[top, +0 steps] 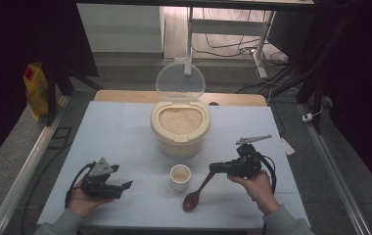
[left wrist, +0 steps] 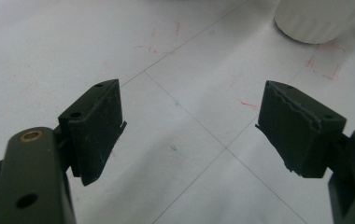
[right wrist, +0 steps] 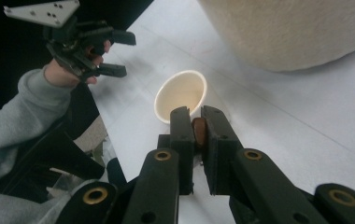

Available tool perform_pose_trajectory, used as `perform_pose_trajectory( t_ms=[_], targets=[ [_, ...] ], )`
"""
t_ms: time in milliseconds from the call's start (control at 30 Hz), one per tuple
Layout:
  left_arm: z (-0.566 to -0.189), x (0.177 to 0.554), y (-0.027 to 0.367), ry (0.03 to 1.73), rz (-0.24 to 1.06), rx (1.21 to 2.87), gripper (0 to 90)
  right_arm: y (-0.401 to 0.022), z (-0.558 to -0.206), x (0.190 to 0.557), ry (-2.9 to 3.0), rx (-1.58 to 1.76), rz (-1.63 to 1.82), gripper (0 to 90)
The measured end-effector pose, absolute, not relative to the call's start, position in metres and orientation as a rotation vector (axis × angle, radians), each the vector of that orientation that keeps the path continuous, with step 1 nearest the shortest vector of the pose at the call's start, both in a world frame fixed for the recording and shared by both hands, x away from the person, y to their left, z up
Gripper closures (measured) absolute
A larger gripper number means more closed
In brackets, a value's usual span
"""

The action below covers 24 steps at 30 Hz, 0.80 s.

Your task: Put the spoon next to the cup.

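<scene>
Right gripper clamped on spoon handle; left gripper jaws apart, idle.
Risk: spoon bowl resting near cup; a careless swing could topple it, spilling rice.

The spoon was dark brown; the cup cream-white; the rice bin beige; the table pale blue-white.

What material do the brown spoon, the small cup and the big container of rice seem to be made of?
Spoon: probably wood, dark brown and matte. Small cup: perhaps paper or plastic, cream and smooth with a thin rim. Container: likely plastic, a matte beige tub with a clear hinged lid.
</scene>
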<state>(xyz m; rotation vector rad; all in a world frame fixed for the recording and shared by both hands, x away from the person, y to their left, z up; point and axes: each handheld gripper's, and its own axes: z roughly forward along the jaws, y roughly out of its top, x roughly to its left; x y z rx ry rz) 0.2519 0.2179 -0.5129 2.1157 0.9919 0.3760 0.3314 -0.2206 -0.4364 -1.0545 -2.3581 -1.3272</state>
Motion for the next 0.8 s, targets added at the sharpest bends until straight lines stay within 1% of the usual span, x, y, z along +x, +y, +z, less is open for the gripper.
perform_pose_trajectory(
  t_ms=[233,533,800],
  targets=[
    [-0.513,0.252,0.218,0.991,0.377,2.118,21.6,-0.217,-0.443,0.34,-2.343,-1.067,-1.296,82.2],
    [-0.513,0.252,0.218,0.992,0.379,2.119,21.6,-0.214,-0.459,0.355,-2.41,-1.167,-1.26,74.9],
    [-0.514,0.252,0.218,0.991,0.378,2.12,21.6,-0.213,-0.479,0.37,-2.413,-1.217,-1.26,70.8]
  ],
)
